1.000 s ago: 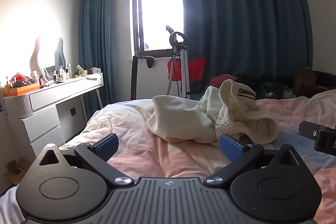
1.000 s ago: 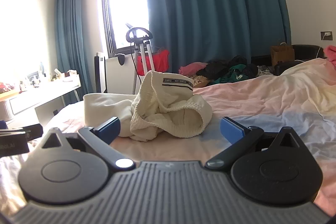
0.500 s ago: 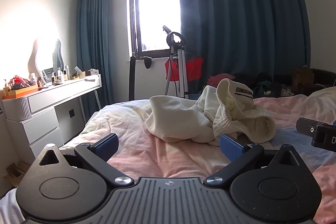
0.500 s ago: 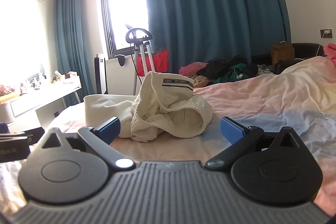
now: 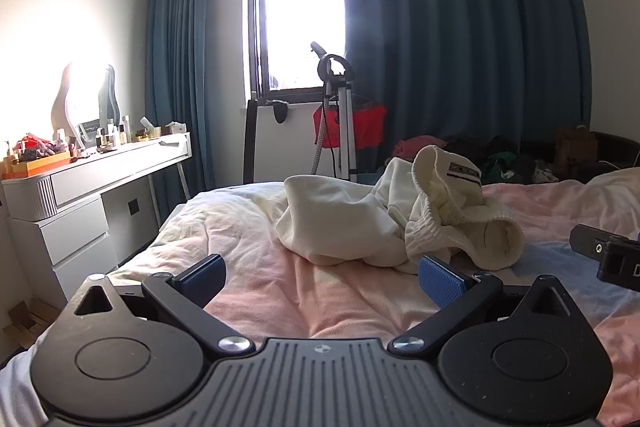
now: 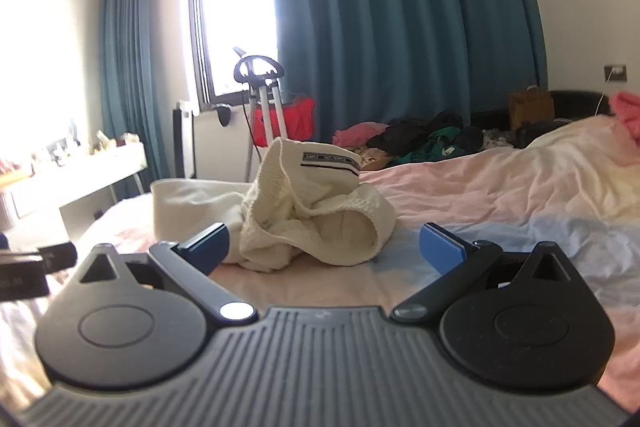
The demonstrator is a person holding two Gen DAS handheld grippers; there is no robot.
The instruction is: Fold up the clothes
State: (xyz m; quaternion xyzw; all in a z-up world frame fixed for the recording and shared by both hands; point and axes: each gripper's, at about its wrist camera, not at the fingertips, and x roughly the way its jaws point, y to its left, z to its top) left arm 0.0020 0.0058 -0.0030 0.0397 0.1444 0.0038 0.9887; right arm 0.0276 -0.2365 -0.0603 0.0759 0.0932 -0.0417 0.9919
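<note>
Little has moved: cream garment (image 5: 360, 223) seemingly crumpled mid-bed (image 5: 248, 227), jaws spread.

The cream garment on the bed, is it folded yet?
Not folded. The cream garment lies crumpled in a heap on the bed, one opening gaping.

Cream garment (image 5: 340, 223) of soft matt cloth with a coarse ribbed knit cuff (image 6: 352, 227), crumpled cotton-like bedsheet (image 5: 320, 291), matt black plastic left gripper (image 5: 322, 273) with textured blue pads (image 5: 440, 277), heavy matt curtain (image 5: 460, 47)
</note>
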